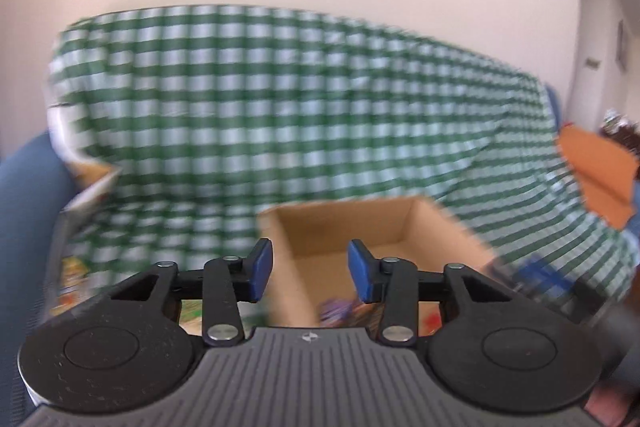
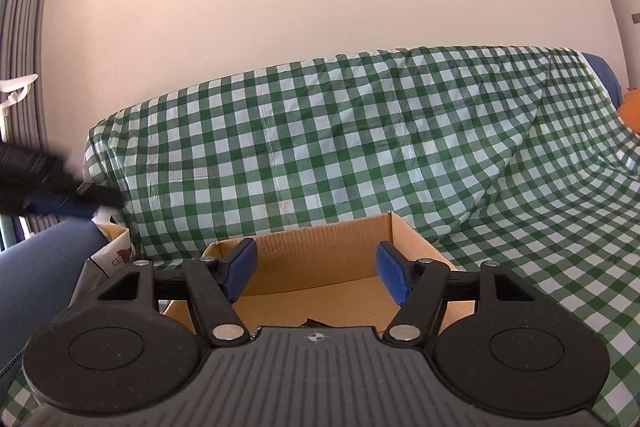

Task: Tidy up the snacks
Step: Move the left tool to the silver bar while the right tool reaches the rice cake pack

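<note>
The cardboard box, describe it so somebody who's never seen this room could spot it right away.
Find the sofa draped in a green-and-white checked cloth. On its seat sits the open cardboard box, plain brown with corrugated walls. It is the only unpatterned brown container there.

My left gripper (image 1: 310, 271) hangs over the open cardboard box (image 1: 436, 227), its blue pads (image 1: 260, 269) apart with nothing between them. The picture is smeared. Inside the box I see a purple packet (image 1: 336, 309), too blurred to read. A green checked cloth (image 1: 280, 99) drapes behind, an orange cushion (image 1: 600, 171) at right.
</note>
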Motion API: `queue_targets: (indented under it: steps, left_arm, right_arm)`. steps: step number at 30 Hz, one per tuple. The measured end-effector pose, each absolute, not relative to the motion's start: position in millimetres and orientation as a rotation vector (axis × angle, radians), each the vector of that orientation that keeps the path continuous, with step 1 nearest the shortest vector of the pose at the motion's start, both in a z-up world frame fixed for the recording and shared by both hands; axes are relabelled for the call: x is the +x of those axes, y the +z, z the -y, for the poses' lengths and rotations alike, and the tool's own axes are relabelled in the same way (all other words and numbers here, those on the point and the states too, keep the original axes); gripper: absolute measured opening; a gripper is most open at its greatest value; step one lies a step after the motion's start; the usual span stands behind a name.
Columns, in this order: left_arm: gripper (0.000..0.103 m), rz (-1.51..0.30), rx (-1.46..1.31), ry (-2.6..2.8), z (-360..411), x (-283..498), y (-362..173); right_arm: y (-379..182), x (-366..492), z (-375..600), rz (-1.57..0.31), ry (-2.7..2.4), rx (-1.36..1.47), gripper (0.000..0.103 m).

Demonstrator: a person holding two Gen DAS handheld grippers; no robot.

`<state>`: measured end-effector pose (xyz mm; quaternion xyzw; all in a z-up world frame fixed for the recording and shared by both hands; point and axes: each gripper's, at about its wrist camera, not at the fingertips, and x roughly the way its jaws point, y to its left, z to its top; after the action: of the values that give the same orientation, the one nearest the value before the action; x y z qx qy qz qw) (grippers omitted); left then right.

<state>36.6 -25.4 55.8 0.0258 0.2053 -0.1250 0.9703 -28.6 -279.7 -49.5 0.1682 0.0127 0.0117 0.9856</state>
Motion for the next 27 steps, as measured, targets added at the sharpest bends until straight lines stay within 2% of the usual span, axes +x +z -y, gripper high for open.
queue_targets:
  steps: [3, 6, 7, 9, 10, 14, 20, 27]
  left_arm:
    - [0.036, -0.443, 0.078, -0.187, -28.7, 27.6, 31.7]
    - [0.033, -0.503, 0.069, -0.135, -81.2, 20.0, 2.4]
    - [0.028, -0.530, 0.043, -0.117, -97.7, 16.8, -6.9]
    - [0.025, -0.586, -0.071, -0.083, -128.5, 10.9, -21.4]
    - [0.023, -0.559, -0.123, -0.093, -139.7, 6.8, -16.6]
    - [0.023, -0.529, -0.200, -0.145, -155.3, 3.8, -11.4]
    - [0.023, -0.527, -0.262, -0.193, -155.7, 14.9, -13.3]
    - [0.023, -0.510, -0.360, -0.204, -162.7, 27.7, -19.6]
  right_arm:
    - [-48.1, -30.7, 278.9, -0.038, 0.022, 0.336, 0.068]
    - [-47.4, -33.9, 279.7, -0.052, 0.019, 0.345, 0.067]
    - [-47.2, -35.1, 279.5, -0.057, 0.018, 0.345, 0.066]
    - [-46.4, -36.8, 278.3, -0.065, 0.013, 0.344, 0.055]
    - [-45.8, -38.0, 277.5, -0.069, 0.015, 0.346, 0.052]
    - [-43.7, -38.8, 270.4, -0.081, 0.030, 0.349, 0.038]
    - [-40.8, -30.7, 245.1, -0.111, 0.039, 0.238, 0.038]
    - [-37.9, -31.7, 231.2, -0.099, 0.011, 0.138, 0.027]
